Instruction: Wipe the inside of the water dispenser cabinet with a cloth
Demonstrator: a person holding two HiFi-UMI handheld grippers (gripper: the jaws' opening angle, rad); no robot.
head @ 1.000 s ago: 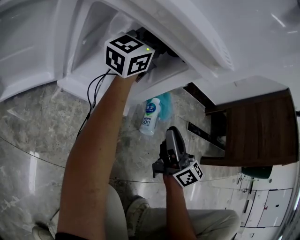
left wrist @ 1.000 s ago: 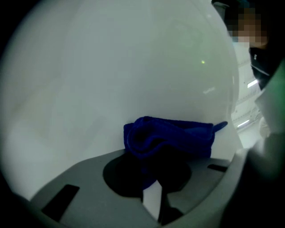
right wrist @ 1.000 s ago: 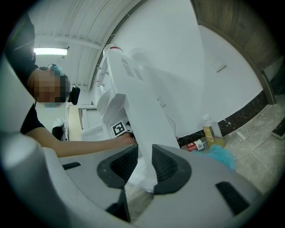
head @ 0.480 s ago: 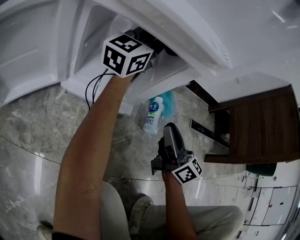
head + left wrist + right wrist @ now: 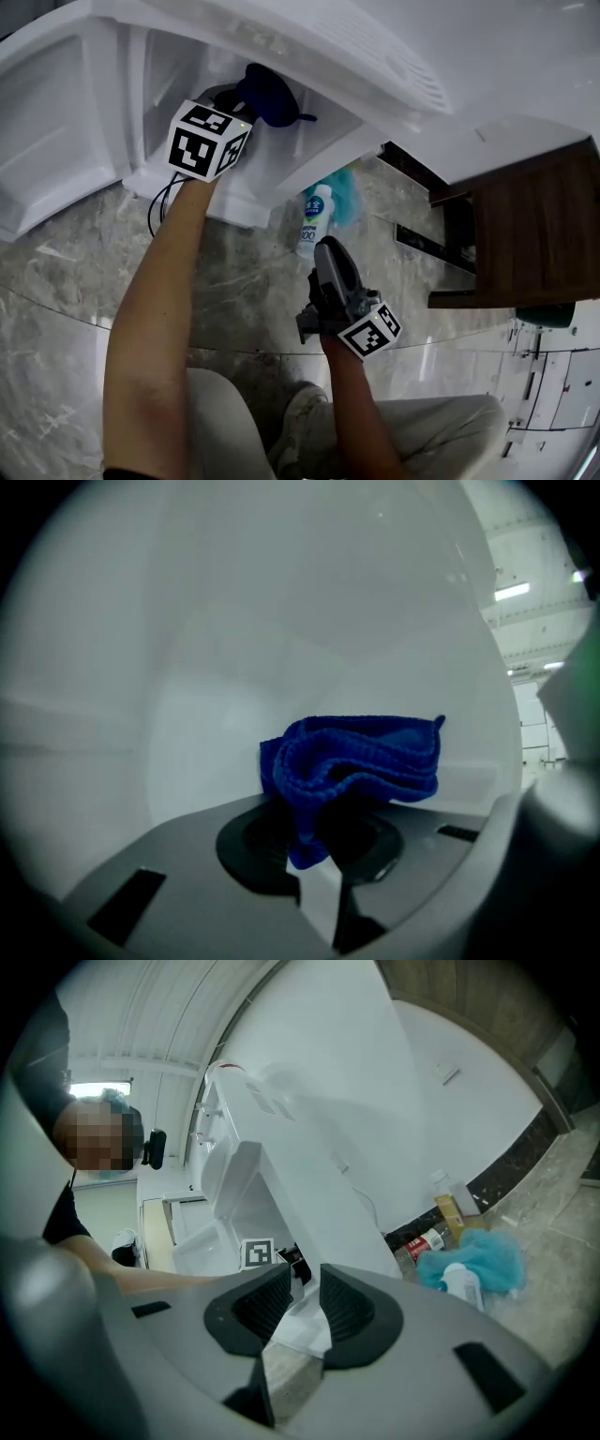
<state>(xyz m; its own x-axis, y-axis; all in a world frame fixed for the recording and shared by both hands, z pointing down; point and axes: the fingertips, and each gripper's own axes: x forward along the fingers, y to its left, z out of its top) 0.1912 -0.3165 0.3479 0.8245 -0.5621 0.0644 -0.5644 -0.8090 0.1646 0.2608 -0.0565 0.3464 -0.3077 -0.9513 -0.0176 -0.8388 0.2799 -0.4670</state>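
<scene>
While the scene is taken from the head view, the left gripper is seen reached into the open white cabinet of the water dispenser, with the dark blue cloth bunched at its tip against the inner wall. The right gripper is held low over the stone floor, well apart from the cabinet, near a white bottle and a teal bundle.

From the left gripper view, the jaws of the left gripper are seen clamped on one fold of the cloth, the rest of which stands crumpled just ahead, by the pale cabinet wall.

From the right gripper view, the jaws of the right gripper are seen slightly apart, with nothing between them; the water dispenser is seen beyond.

The cloth is judged soft, light and limp, with a ribbed pile that should grip rather than slip. A hold on a gathered fold, as shown, is judged apt, since a thin edge could be dragged out under wiping pressure.
</scene>
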